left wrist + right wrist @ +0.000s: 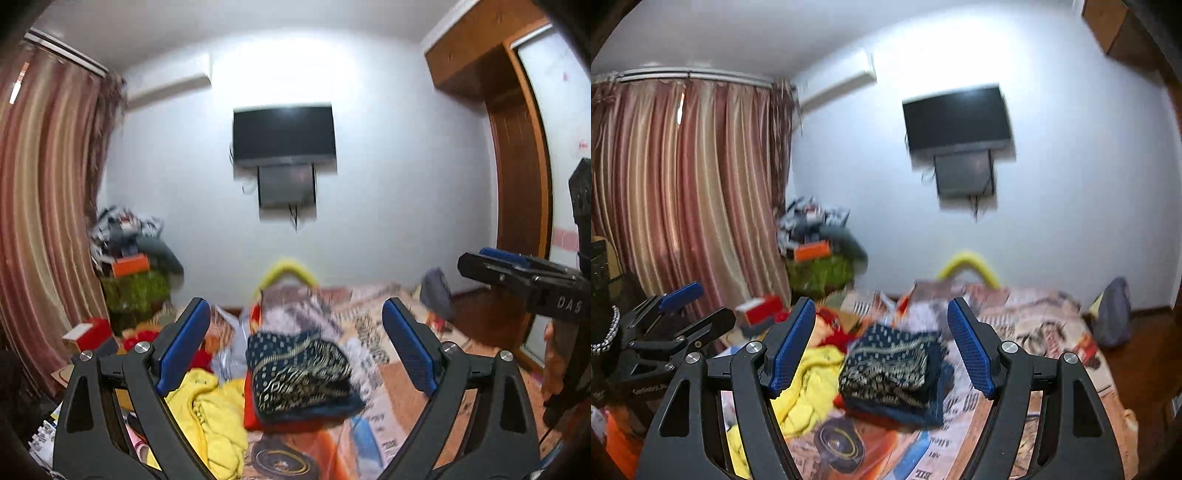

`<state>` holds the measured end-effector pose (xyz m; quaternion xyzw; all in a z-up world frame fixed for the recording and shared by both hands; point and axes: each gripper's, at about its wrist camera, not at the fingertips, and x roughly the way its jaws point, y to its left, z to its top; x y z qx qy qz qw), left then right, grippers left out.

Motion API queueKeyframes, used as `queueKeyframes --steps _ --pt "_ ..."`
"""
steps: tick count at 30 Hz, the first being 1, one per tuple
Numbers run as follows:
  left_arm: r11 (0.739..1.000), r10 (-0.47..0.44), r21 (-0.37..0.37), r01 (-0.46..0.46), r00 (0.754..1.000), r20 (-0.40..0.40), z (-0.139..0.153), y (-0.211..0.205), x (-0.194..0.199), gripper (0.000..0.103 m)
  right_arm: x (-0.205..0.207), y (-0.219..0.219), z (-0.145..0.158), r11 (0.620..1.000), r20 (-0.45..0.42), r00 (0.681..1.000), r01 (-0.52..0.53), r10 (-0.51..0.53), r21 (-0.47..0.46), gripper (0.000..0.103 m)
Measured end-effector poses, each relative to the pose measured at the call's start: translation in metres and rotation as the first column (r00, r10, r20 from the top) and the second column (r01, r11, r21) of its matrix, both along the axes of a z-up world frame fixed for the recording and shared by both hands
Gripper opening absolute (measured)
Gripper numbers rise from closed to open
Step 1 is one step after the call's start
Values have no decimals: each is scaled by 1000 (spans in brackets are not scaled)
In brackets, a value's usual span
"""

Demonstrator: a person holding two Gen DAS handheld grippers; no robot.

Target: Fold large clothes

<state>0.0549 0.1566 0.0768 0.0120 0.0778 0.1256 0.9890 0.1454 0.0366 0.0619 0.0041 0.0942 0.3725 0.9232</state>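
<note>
A folded dark blue garment with a gold pattern [299, 373] lies on top of a red and blue stack on the bed; it also shows in the right wrist view [890, 369]. A crumpled yellow garment [214, 417] lies to its left, seen too in the right wrist view [809, 384]. My left gripper [295, 347] is open and empty, held above the stack. My right gripper [882, 347] is open and empty, also above it. The right gripper shows at the right edge of the left wrist view [517, 273]; the left gripper shows at the left of the right wrist view [690, 306].
The bed has a printed orange and beige cover [391, 369]. A red garment [831, 328] and a red box [88, 332] lie at the bed's left. A cluttered pile [133, 251] stands by the striped curtain [44, 206]. A TV [284, 134] hangs on the wall. A wooden wardrobe [517, 147] is on the right.
</note>
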Motion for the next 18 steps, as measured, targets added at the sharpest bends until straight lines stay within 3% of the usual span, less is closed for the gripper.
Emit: queueKeyframes --steps 3,7,16,18 --pt "1000 13 -2 -13 998 62 1 -15 -27 95 -25 -5 1 1000 56 998 20 -21 20 71" --pt "998 56 -31 -53 993 107 -8 -25 -52 96 -38 -8 -6 998 54 997 51 -53 39 72" --pt "993 99 -76 -94 993 65 -24 -25 -69 102 -41 0 -16 995 47 993 104 -104 -2 101" --pt "992 104 -78 -100 993 56 -26 -25 -69 102 -42 2 -16 993 53 992 118 -118 4 103"
